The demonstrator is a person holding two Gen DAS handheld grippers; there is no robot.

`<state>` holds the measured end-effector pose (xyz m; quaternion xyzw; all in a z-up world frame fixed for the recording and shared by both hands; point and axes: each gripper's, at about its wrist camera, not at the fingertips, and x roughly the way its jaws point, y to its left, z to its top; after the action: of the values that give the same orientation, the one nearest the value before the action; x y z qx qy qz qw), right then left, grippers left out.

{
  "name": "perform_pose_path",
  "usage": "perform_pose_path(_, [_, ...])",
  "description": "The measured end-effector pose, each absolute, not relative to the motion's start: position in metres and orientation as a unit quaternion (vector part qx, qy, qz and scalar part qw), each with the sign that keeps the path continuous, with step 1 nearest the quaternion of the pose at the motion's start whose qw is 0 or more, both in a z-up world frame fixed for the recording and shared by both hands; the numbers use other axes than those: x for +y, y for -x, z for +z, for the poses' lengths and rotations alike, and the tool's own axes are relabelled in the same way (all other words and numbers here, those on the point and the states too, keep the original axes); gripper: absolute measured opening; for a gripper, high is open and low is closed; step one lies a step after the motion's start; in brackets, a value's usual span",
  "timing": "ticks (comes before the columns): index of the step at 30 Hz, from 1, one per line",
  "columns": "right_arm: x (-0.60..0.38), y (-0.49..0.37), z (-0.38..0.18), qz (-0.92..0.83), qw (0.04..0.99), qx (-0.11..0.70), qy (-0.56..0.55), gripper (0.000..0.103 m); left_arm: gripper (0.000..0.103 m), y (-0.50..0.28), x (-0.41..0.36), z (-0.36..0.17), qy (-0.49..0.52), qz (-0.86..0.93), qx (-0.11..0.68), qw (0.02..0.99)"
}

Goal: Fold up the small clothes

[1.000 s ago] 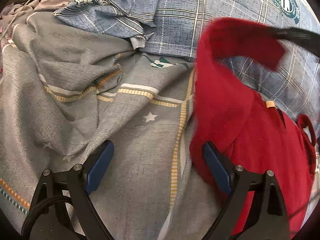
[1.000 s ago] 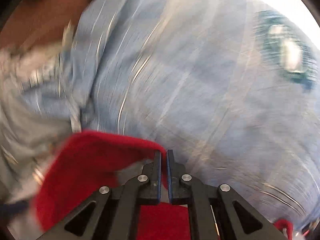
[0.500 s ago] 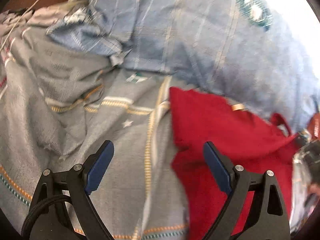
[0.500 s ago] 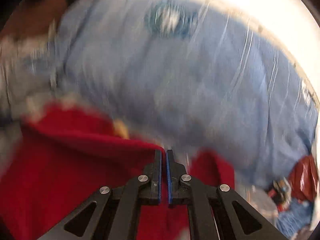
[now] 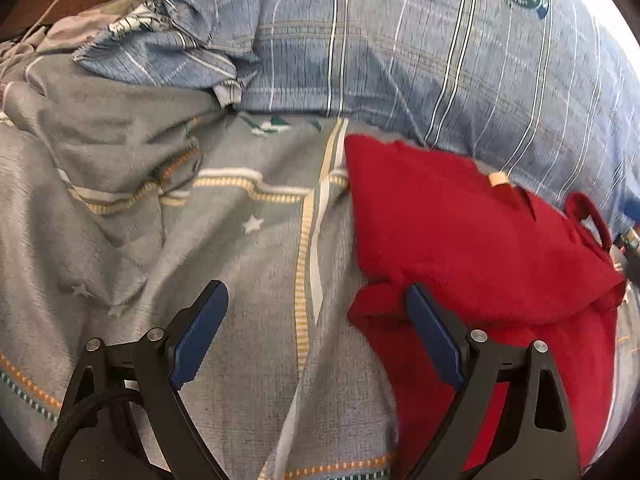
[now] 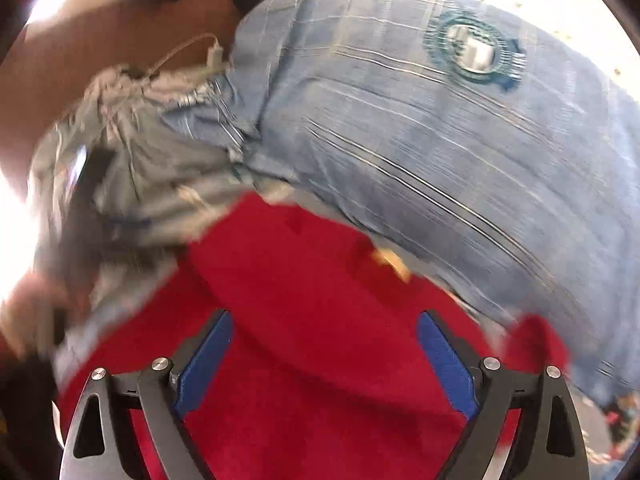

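Already the red garment (image 5: pixel 472 248) lay doubled over on the grey bedsheet (image 5: pixel 240 248), one layer folded onto another, just ahead of and under my left gripper (image 5: pixel 316 332). That gripper gaped wide and held nothing, its right finger (image 5: pixel 434 340) over the cloth's near edge. My right gripper (image 6: pixel 324 360) stood equally wide and empty above the red fabric, the blue pillow (image 6: pixel 440 128) beyond it. I judged one fold done; a further fold and smoothing remained.
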<state>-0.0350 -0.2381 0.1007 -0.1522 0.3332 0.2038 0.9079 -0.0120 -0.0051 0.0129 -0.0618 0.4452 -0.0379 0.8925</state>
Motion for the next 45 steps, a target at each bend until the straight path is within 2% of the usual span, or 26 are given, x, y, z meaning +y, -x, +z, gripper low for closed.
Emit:
perform_pose_path(1, [-0.225,0.023,0.096,0.202,0.908,0.334,0.149,0.087,0.091,0.012,-0.005,0.011,0.062,-0.039,0.448,0.891])
perform_pose_path(3, [-0.197,-0.014,0.076,0.206,0.904,0.348,0.14,0.058,0.091,0.012,-0.003,0.01,0.063,-0.041,0.448,0.891])
perform_pose_path(5, [-0.178,-0.049,0.057,0.214,0.892,0.38,0.12,0.053,0.091,0.012,-0.002,0.009,0.066,-0.044,0.45,0.89])
perform_pose_path(9, [-0.144,-0.104,0.019,0.253,0.864,0.421,0.11,0.052,0.091,0.012,-0.001,0.011,0.071,-0.048,0.45,0.889])
perform_pose_path(10, [-0.138,-0.107,0.016,0.26,0.861,0.42,0.122,0.047,0.091,0.012,0.0,0.012,0.071,-0.048,0.448,0.89])
perform_pose_path(11, [-0.133,-0.109,0.013,0.266,0.858,0.419,0.133,0.024,0.091,0.012,-0.001,0.013,0.071,-0.048,0.445,0.891])
perform_pose_path(14, [-0.121,-0.115,0.015,0.263,0.859,0.41,0.158,0.003,0.091,0.009,-0.002,0.017,0.079,-0.046,0.435,0.896])
perform_pose_path(20, [-0.107,-0.129,0.007,0.227,0.872,0.417,0.121,0.003,0.091,0.008,-0.009,0.015,0.072,-0.051,0.429,0.899])
perform_pose_path(23, [-0.124,-0.116,0.019,0.23,0.876,0.418,0.072,0.004,0.091,0.008,-0.014,0.015,0.062,-0.054,0.429,0.899])
perform_pose_path(25, [-0.154,-0.099,0.039,0.222,0.877,0.425,0.032,0.013,0.091,0.009,-0.017,0.015,0.054,-0.055,0.429,0.9])
perform_pose_path(26, [-0.171,-0.087,0.049,0.214,0.882,0.419,0.023,0.031,0.091,0.01,-0.017,0.015,0.053,-0.055,0.429,0.9])
perform_pose_path(27, [-0.191,-0.07,0.061,0.208,0.889,0.407,0.019,0.057,0.091,0.01,-0.017,0.015,0.054,-0.055,0.429,0.9])
perform_pose_path(29, [-0.234,-0.033,0.084,0.192,0.905,0.379,0.028,0.077,0.091,0.009,-0.015,0.014,0.06,-0.055,0.43,0.899])
perform_pose_path(33, [-0.306,0.023,0.092,0.146,0.907,0.385,0.086,0.085,0.091,0.008,-0.016,0.013,0.063,-0.05,0.43,0.899])
perform_pose_path(37, [-0.332,0.039,0.052,0.101,0.881,0.43,0.167,0.086,0.091,0.01,-0.023,0.014,0.052,-0.052,0.422,0.903])
perform_pose_path(38, [-0.329,0.037,0.04,0.092,0.874,0.435,0.195,0.071,0.091,0.01,-0.024,0.014,0.05,-0.053,0.421,0.904])
perform_pose_path(39, [-0.323,0.032,0.027,0.069,0.865,0.434,0.243,0.023,0.091,0.01,-0.025,0.014,0.049,-0.055,0.42,0.905])
perform_pose_path(40, [-0.322,0.03,0.022,0.05,0.859,0.432,0.27,0.007,0.091,0.01,-0.026,0.015,0.047,-0.056,0.418,0.905])
perform_pose_path(45, [-0.33,0.032,0.065,-0.035,0.917,0.299,0.261,0.008,0.091,0.011,-0.028,0.019,0.049,-0.067,0.411,0.908])
